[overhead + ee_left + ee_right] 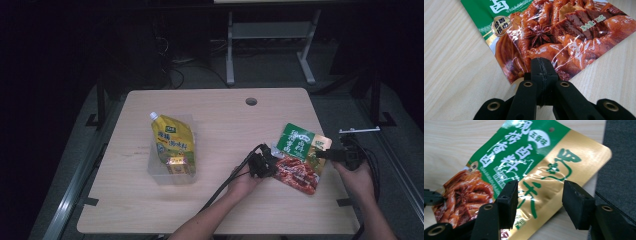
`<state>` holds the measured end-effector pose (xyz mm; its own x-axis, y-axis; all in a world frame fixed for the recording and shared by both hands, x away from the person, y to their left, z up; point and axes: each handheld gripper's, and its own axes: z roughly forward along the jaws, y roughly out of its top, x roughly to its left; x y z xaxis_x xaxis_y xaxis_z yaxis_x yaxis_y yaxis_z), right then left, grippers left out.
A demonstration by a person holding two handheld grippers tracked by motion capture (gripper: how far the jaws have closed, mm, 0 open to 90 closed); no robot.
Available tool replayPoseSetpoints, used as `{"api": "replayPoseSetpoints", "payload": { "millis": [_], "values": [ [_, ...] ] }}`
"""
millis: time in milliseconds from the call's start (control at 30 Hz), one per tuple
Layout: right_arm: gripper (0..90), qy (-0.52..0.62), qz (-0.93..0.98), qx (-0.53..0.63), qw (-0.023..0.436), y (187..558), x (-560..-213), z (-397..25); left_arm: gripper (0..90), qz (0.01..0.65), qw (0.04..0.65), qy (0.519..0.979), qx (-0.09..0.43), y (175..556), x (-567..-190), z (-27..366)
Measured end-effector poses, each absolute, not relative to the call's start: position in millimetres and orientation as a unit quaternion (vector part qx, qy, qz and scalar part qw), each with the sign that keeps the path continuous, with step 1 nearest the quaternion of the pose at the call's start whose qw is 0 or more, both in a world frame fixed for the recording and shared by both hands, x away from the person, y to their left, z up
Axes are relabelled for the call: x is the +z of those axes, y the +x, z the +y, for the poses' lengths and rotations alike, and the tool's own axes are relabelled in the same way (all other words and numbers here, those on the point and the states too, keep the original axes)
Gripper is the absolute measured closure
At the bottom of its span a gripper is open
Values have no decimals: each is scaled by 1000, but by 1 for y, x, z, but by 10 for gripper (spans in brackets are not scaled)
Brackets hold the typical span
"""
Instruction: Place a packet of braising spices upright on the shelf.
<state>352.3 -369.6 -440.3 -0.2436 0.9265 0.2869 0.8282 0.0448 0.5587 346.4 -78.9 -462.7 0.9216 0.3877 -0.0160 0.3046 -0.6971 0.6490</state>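
A flat food packet (300, 150), green and gold on top with red braised meat printed below, lies at the table's right side. My left gripper (273, 165) is shut on its near left edge, and in the left gripper view the closed jaws pinch the packet (549, 32) at the left gripper's (541, 68) tips. My right gripper (320, 154) stands open at the packet's right side. The gold strip of the packet (524, 157) lies between the right gripper's (541, 200) spread jaws. The packet's gold corner reaches past the table edge.
A clear plastic container (155, 170) at the table's left centre holds a yellow spout pouch (172, 142). A round cable hole (251, 101) sits near the far edge of the wooden table (225, 200). Grey floor lies just right of the table.
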Motion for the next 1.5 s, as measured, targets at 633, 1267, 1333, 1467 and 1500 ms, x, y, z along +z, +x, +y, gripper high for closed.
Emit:
{"api": "replayPoseSetpoints", "payload": {
  "millis": [633, 1267, 1333, 1467, 1500],
  "values": [
    [468, 649, 690, 316, 54, 359, -457, -384, 895, 183, 335, 922, 64, 346, -463, -80],
    [496, 657, 676, 331, 38, 361, -460, -386, 895, 181, 336, 922, 68, 345, -463, -80],
    [521, 656, 675, 336, 33, 361, -461, -387, 895, 181, 336, 922, 68, 345, -463, -80],
    [553, 643, 680, 352, 10, 361, -463, -387, 895, 179, 335, 922, 71, 344, -463, -80],
    [559, 637, 685, 353, 7, 362, -464, -386, 895, 179, 335, 923, 71, 344, -463, -80]
  ]
}}
